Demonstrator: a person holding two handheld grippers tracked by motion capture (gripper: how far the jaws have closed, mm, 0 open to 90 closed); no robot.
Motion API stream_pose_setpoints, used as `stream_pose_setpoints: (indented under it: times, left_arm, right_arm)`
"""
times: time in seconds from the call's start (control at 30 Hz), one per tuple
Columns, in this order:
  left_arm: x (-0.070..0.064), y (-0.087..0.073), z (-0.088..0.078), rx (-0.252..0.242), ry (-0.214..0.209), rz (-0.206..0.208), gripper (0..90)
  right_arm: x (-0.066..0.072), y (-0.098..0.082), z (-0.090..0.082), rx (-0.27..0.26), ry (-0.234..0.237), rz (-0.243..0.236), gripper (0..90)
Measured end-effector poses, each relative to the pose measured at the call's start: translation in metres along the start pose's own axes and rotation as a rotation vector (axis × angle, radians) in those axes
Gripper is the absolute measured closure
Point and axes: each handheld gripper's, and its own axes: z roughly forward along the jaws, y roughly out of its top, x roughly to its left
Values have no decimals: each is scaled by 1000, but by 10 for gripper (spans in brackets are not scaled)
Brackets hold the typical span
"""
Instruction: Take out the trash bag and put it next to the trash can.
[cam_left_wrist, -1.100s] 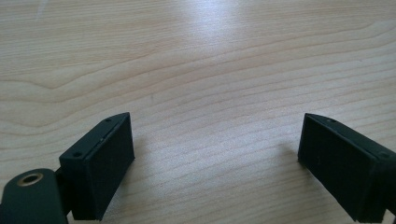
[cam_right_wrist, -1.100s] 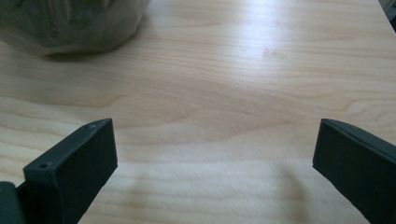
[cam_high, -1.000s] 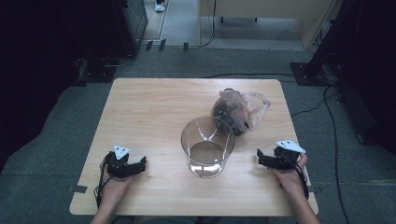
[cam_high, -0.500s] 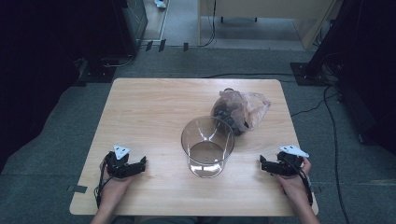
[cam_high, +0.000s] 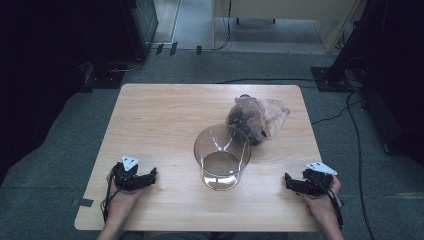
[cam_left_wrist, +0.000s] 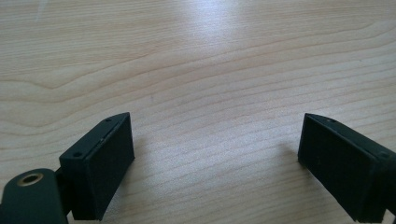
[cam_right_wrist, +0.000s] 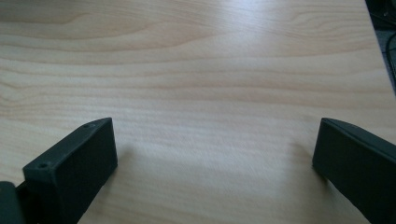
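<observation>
A clear glass bowl-shaped jar (cam_high: 222, 157) stands upright near the middle front of the wooden table (cam_high: 165, 115). Behind it to the right lies a thin plastic bag (cam_high: 256, 119) with dark contents, touching or nearly touching the jar. My left gripper (cam_high: 151, 174) rests on the table at the front left, held by a hand, well left of the jar. My right gripper (cam_high: 288, 181) rests at the front right, right of the jar. In the left gripper view the jaws stand wide apart over bare wood, gripper (cam_left_wrist: 212, 154) open. The right gripper (cam_right_wrist: 215, 161) is likewise open, nothing between its jaws.
The table edge runs close in front of both hands. Cables (cam_high: 350, 120) trail on the grey floor to the right, and dark equipment (cam_high: 60, 45) stands at the far left. The back half of the table (cam_high: 200, 100) is bare wood.
My right gripper has moved toward the table's front and slightly right. The left gripper, jar and bag have stayed put.
</observation>
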Motion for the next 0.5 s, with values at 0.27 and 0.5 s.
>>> stream_pose_setpoints:
  times: [0.27,0.5]
  left_arm:
    - [0,0,0,0,0,0,102]
    - [0,0,0,0,-2,1,102]
  right_arm:
    - [-8,-13,-13,0,-18,19,0]
    - [-14,-21,-21,0,-13,15,0]
